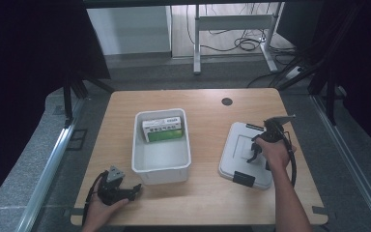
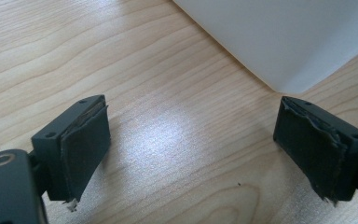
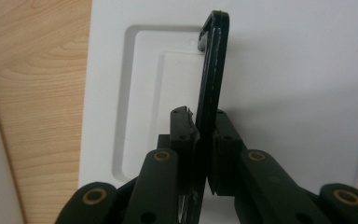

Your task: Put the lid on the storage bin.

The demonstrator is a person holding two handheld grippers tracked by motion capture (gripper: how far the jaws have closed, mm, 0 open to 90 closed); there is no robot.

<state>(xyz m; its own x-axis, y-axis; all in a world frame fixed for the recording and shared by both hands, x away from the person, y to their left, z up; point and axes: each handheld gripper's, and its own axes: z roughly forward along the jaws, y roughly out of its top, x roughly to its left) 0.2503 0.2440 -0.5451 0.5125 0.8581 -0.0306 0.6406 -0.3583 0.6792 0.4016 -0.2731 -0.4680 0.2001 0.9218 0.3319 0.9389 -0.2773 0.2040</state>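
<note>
A white bin [image 1: 162,170] stands in the middle of the wooden table, with a green and white box [image 1: 163,129] lying in its far end. The bin's grey-white lid [image 1: 235,147] lies flat to the right. My right gripper [image 1: 254,152] is over the lid, shut on its thin black handle [image 3: 213,70], which stands up on edge between the jaws of the right gripper [image 3: 206,135] above the lid's recessed panel [image 3: 144,93]. My left gripper [image 1: 136,189] rests open at the bin's front left corner. In the left gripper view, the left gripper [image 2: 193,149] holds nothing and the bin's wall [image 2: 284,37] is just ahead.
Black latches sit at the lid's near end [image 1: 243,178] and far end [image 1: 254,126]. A round grommet hole [image 1: 227,101] marks the table's far side. Beyond the table are a desk frame [image 1: 196,43] and cables [image 1: 244,44] on the floor. Bare wood [image 1: 207,193] runs along the front.
</note>
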